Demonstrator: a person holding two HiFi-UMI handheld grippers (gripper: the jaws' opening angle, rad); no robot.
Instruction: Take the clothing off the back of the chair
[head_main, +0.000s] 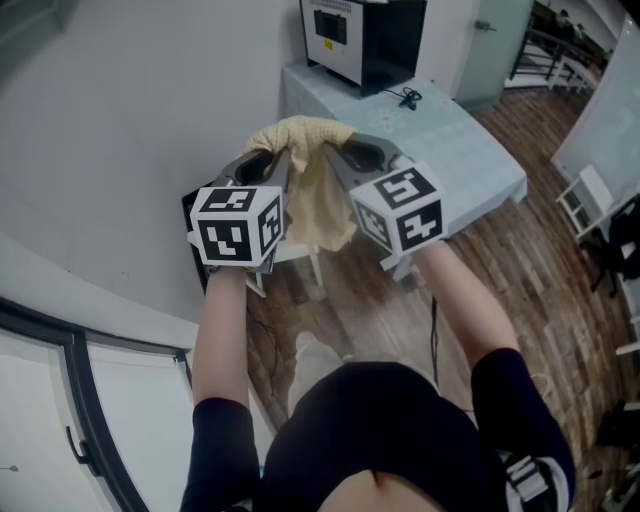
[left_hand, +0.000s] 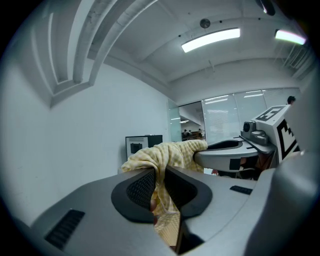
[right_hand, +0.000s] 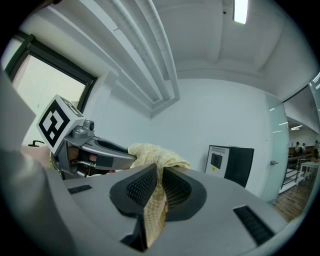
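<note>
Pale yellow checked cloth, the clothing (head_main: 306, 175), is held up in the air between the two grippers and rests on no surface that shows; the left gripper (head_main: 270, 160) has its jaws closed on one fold, and its own view shows the ribbed pads pinching the fabric, which runs down through the narrow slot between them and bunches over the tips; the right gripper (head_main: 343, 156) is clamped on another fold in the same way, with a strip of the cloth hanging below its pads; the two grippers sit side by side, near each other, their tips pointing away from the person; the cloth bridges the gap between the tips in a crumpled hump, and its loose part hangs down between the two marker cubes; in the head view it hangs in front of the near left corner of a light blue table (head_main: 470, 150), above the wooden floor (head_main: 380, 320).
</note>
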